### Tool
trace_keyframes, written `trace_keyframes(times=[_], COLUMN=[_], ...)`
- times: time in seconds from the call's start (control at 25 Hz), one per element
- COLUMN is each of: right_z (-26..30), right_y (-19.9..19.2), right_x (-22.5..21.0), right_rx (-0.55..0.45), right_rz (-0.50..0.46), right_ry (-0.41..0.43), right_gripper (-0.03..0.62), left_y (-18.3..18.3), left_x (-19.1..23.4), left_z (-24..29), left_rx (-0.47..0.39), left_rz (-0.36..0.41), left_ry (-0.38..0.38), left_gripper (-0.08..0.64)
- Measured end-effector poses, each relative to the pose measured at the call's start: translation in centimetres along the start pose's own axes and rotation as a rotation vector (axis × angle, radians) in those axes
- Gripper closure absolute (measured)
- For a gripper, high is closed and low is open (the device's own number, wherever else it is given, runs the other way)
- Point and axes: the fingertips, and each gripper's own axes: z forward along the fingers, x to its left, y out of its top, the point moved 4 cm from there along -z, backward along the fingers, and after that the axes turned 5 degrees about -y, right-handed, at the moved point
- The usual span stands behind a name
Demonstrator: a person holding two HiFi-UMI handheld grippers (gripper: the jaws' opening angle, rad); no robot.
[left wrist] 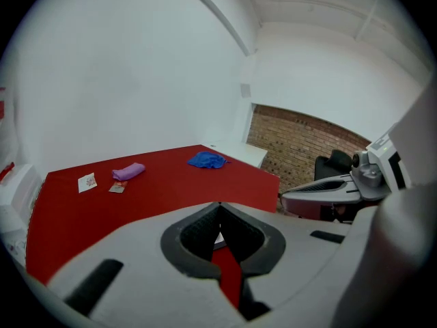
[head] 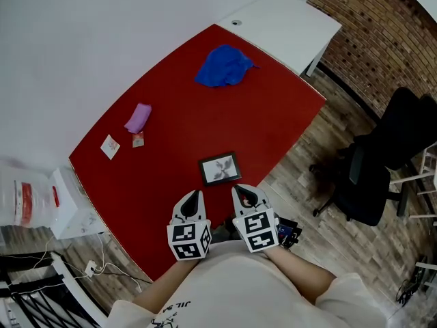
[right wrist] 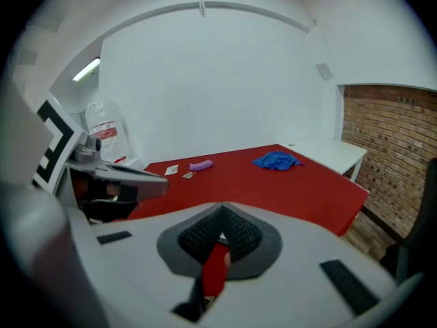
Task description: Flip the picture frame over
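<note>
A small black picture frame [head: 220, 168] lies flat on the red table [head: 205, 108], picture side up, near the table's front edge. My left gripper [head: 193, 198] and right gripper [head: 247, 195] hover side by side just in front of it, apart from it, both shut with nothing between the jaws. In the left gripper view a sliver of the frame [left wrist: 218, 240] shows through the gap behind the shut jaws [left wrist: 219, 207]. The right gripper view shows its jaws [right wrist: 221, 212] shut too, with a sliver of the frame [right wrist: 222, 238] behind them.
A blue cloth [head: 224, 67] lies at the table's far side. A purple roll [head: 138, 117], a small packet [head: 138, 140] and a white card [head: 110, 146] lie at the left. A white desk [head: 287, 24] adjoins the far end. A black office chair [head: 379, 166] stands at the right.
</note>
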Motion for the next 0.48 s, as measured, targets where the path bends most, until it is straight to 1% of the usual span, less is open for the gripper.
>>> trace_keyframes(times=[0.28, 0.48], right_z=[-0.26, -0.46], right_y=[-0.52, -0.72], right_x=[-0.13, 0.20], right_rx=[0.016, 0.019], right_rz=[0.032, 0.022], right_ry=[0.001, 0.004], right_gripper=[0.589, 0.589], left_y=[-0.29, -0.51], left_x=[-0.46, -0.47], left_z=[-0.25, -0.45], left_rx=[0.008, 0.010], left_rz=[0.006, 0.003], left_ry=[-0.009, -0.011], left_gripper=[0.555, 0.555])
